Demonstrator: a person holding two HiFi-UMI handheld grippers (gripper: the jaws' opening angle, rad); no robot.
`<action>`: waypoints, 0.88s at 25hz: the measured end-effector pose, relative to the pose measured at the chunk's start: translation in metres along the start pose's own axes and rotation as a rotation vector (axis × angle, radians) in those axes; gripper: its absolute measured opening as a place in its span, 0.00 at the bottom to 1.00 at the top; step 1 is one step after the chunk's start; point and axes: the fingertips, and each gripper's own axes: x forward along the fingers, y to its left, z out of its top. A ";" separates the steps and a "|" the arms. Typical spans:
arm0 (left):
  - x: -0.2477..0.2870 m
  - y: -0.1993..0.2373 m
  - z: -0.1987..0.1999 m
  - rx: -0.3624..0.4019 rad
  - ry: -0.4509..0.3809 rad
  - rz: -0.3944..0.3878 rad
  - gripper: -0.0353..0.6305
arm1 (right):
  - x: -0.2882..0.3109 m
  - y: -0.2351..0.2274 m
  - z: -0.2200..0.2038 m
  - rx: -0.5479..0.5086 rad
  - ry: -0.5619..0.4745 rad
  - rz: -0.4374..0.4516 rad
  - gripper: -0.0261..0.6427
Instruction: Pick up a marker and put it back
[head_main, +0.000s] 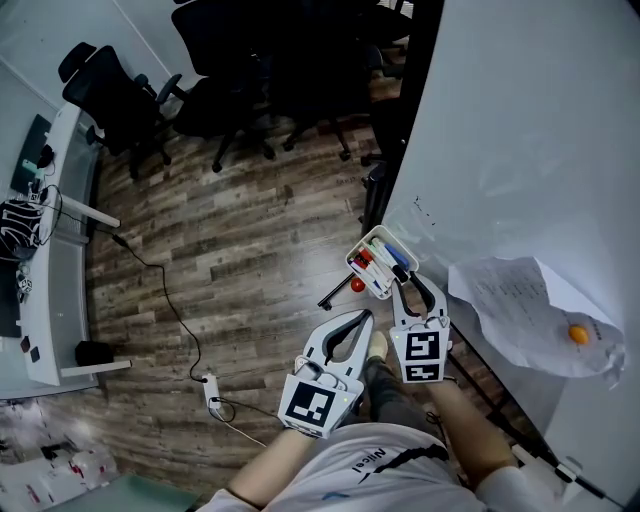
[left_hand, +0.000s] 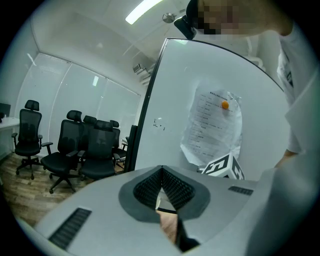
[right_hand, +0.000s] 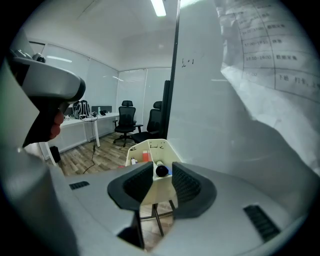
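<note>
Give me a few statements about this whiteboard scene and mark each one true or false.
The right gripper has its jaws apart in front of the tray. True.
The left gripper holds a marker. False: its jaws are together, with nothing in them.
An orange magnet pins a sheet of paper to the whiteboard. True.
The tray is empty. False: it holds several markers.
</note>
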 end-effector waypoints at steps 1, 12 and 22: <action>0.000 0.000 0.000 0.000 0.001 -0.002 0.07 | 0.000 0.000 0.000 -0.003 0.002 -0.003 0.22; 0.002 0.005 0.001 0.001 -0.003 -0.003 0.07 | 0.000 0.003 0.001 -0.041 0.032 -0.019 0.22; -0.001 0.008 -0.001 -0.014 0.009 0.011 0.07 | 0.001 0.007 0.001 -0.026 0.031 0.000 0.22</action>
